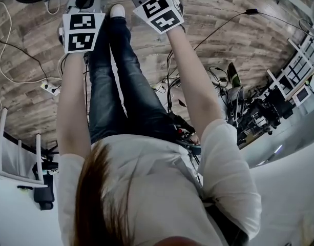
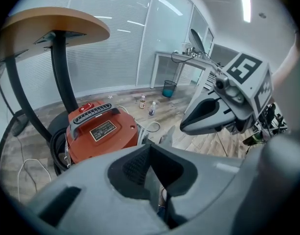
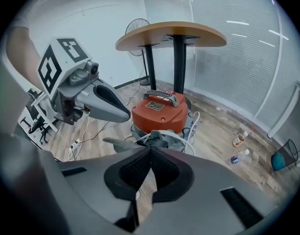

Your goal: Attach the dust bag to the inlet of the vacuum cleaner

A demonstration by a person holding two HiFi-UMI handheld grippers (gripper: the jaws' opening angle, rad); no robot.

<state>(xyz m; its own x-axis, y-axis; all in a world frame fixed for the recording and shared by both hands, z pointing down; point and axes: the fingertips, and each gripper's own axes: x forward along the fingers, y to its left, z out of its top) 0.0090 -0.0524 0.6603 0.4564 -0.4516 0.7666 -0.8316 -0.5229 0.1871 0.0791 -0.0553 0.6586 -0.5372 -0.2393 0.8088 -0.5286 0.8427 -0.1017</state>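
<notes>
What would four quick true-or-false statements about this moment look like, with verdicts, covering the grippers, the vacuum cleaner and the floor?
1. The fingers of the left gripper and of the right gripper are closed together. True.
2. The vacuum cleaner is blue. False: its body is red.
3. The vacuum cleaner sits on top of the round table. False: it sits on the wooden floor, by the table's legs.
4. Small bottles are on the floor. True.

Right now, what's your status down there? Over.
Left gripper shut, empty. Right gripper shut, empty. Red vacuum cleaner on floor ahead, untouched. White cord looped beside it.
</notes>
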